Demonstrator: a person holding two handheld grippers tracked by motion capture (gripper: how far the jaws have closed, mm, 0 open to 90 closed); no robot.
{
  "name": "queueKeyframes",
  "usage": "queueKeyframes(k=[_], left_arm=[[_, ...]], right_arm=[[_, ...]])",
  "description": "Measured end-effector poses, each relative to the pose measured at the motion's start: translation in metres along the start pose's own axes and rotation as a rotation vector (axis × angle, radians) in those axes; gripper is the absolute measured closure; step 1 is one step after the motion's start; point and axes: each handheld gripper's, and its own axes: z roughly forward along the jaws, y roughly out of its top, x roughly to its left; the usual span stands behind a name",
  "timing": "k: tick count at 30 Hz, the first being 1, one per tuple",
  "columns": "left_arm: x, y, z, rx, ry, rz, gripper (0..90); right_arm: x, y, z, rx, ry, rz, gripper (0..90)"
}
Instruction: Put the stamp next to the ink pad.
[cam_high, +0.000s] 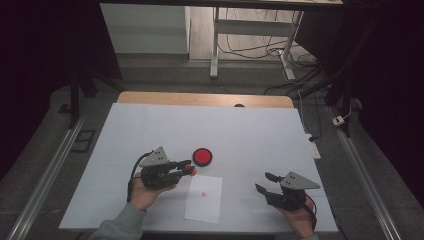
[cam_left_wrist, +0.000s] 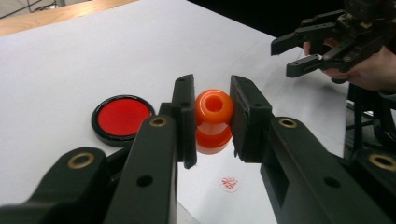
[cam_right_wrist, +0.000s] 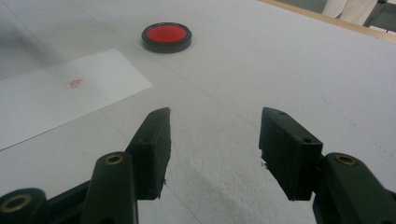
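Orange plastic stamp (cam_left_wrist: 214, 120), knobby and glossy, sits clamped in my left gripper (cam_left_wrist: 212, 122), held above the white sheet of paper (cam_high: 204, 198) near the round red ink pad (cam_high: 202, 156). Looks light, stiff, probably slippery, so I'd pinch its narrow waist. Long axis seems to run roughly upright, hollow end up. Right gripper (cam_right_wrist: 214, 140) hangs open, holding nothing.

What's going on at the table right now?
A person holds a gripper in each hand. The left gripper is shut on an orange stamp, held above the white paper sheet, which already carries a small red mark. The red ink pad sits just beyond the sheet. The right gripper is open, off to the side.
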Motion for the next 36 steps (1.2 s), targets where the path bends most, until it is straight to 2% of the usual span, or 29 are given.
queueKeyframes(k=[10, 25, 33, 36], left_arm=[[0.009, -0.001, 0.007, 0.043, 0.038, 0.001, 73.1], [0.037, -0.005, 0.028, 0.128, 0.116, -0.041, 73.1], [0.041, -0.008, 0.040, 0.178, 0.161, -0.018, 73.0], [0.043, -0.011, 0.044, 0.199, 0.166, -0.020, 73.0]], right_arm=[[-0.002, 0.001, -0.001, 0.001, 0.003, 0.007, 43.4], [-0.001, 0.001, 0.000, -0.003, 0.005, 0.013, 43.5], [-0.001, 0.001, 0.000, 0.009, 0.007, 0.006, 43.4], [-0.001, 0.001, 0.000, 0.005, 0.005, 0.010, 43.4]])
